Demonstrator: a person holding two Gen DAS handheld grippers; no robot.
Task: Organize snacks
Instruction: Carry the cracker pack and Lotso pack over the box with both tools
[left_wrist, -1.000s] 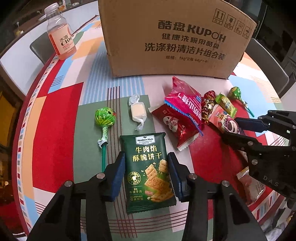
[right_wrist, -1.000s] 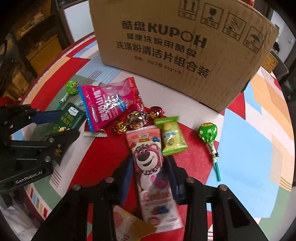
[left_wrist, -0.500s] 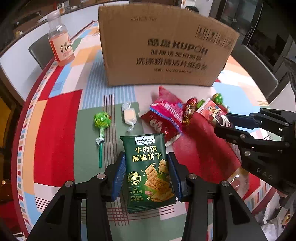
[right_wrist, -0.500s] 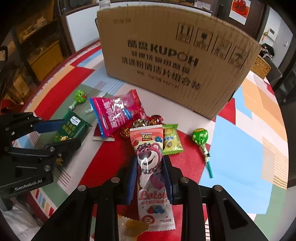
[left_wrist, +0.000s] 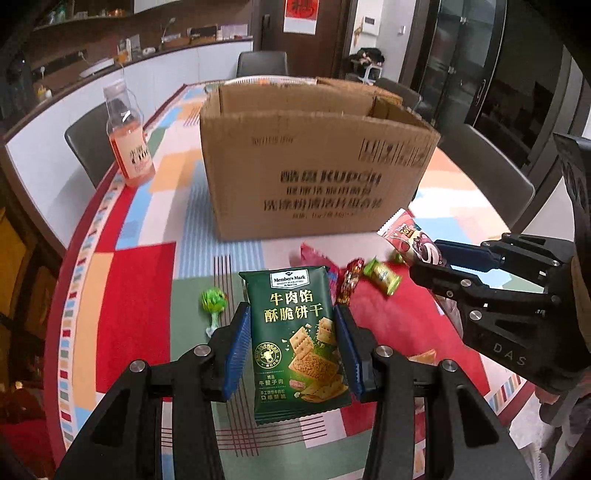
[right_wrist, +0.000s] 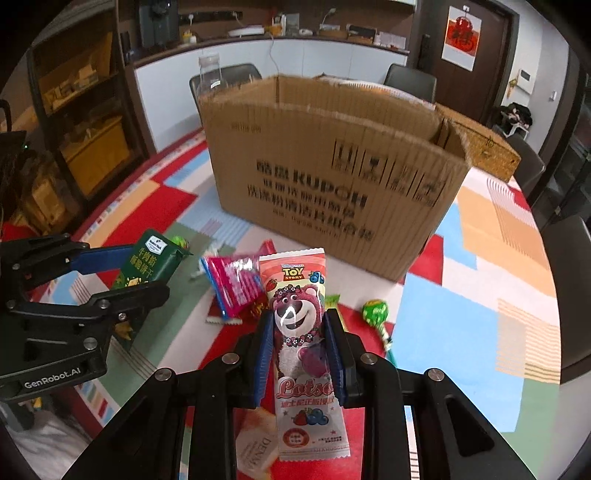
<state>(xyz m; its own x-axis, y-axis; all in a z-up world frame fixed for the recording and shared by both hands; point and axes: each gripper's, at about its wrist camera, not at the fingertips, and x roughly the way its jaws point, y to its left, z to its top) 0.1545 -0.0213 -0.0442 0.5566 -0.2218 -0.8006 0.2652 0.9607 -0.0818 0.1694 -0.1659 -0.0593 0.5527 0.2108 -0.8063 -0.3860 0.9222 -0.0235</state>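
My left gripper is shut on a dark green cracker packet and holds it above the table. My right gripper is shut on a pink bear-print snack packet, also lifted. In the left wrist view the right gripper shows at the right with its packet. In the right wrist view the left gripper shows at the left with the green packet. An open brown cardboard box stands behind both.
On the patchwork tablecloth lie a green lollipop, a second lollipop, a pink bag, small wrapped candies and a pale packet. A bottle of pink drink stands left of the box. Chairs ring the table.
Both grippers have risen with their packets off the table, and the views have tilted up so the box's open top and the room behind it show.
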